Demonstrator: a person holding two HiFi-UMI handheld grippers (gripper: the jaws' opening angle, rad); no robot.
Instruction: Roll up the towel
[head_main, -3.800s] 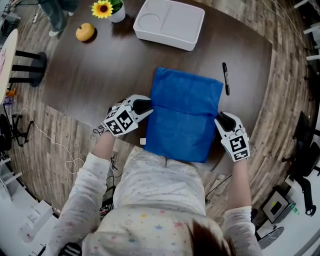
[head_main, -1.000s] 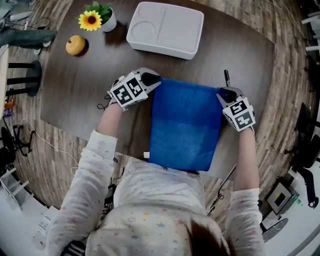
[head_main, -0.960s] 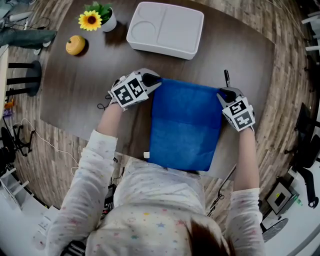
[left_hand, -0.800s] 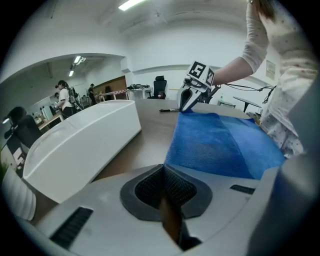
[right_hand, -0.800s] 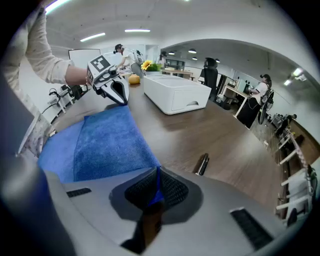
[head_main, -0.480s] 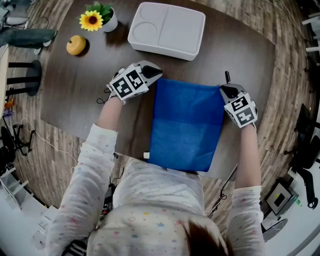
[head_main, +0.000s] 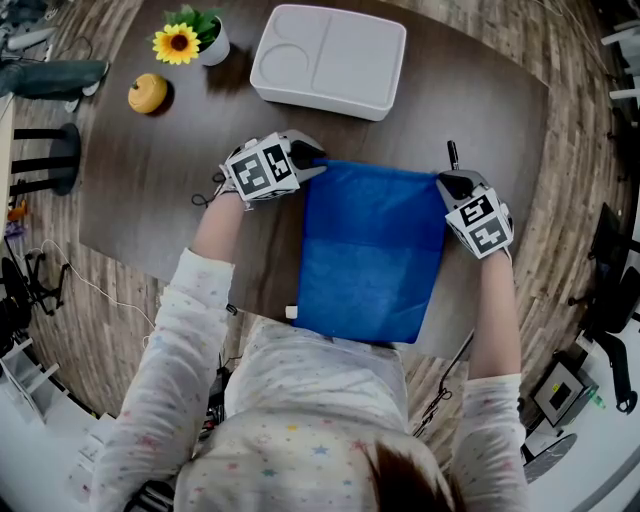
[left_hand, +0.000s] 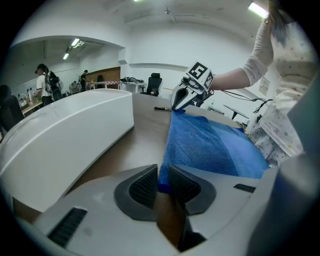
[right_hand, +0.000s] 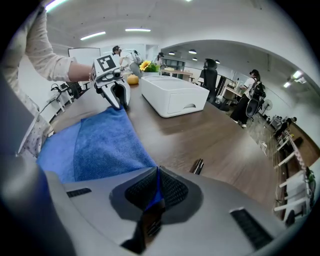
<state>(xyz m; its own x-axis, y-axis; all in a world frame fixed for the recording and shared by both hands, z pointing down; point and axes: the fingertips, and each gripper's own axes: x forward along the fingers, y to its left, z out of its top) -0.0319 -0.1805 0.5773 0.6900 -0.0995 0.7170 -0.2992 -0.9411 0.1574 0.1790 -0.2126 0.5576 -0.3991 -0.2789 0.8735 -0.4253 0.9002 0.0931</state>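
A blue towel (head_main: 372, 250) lies flat on the dark wooden table (head_main: 170, 190), its near end hanging over the table's front edge. My left gripper (head_main: 318, 163) is at the far left corner. Its jaws have just been opening, and the corner (left_hand: 164, 186) sits loosely between the parted pads. My right gripper (head_main: 445, 182) is shut on the far right corner, where a blue sliver (right_hand: 156, 196) shows between its pressed pads. Each gripper view looks along the towel (left_hand: 205, 145) (right_hand: 100, 142) to the other gripper.
A white compartment tray (head_main: 328, 60) stands just beyond the towel. A black pen (head_main: 452, 153) lies by my right gripper. A potted sunflower (head_main: 185, 42) and an orange fruit (head_main: 147, 94) sit at the table's far left. Chairs and people show in the room behind.
Since the earliest frame both grippers have gone from the towel's sides to its far corners. In the last half second the left gripper came back down onto the left corner.
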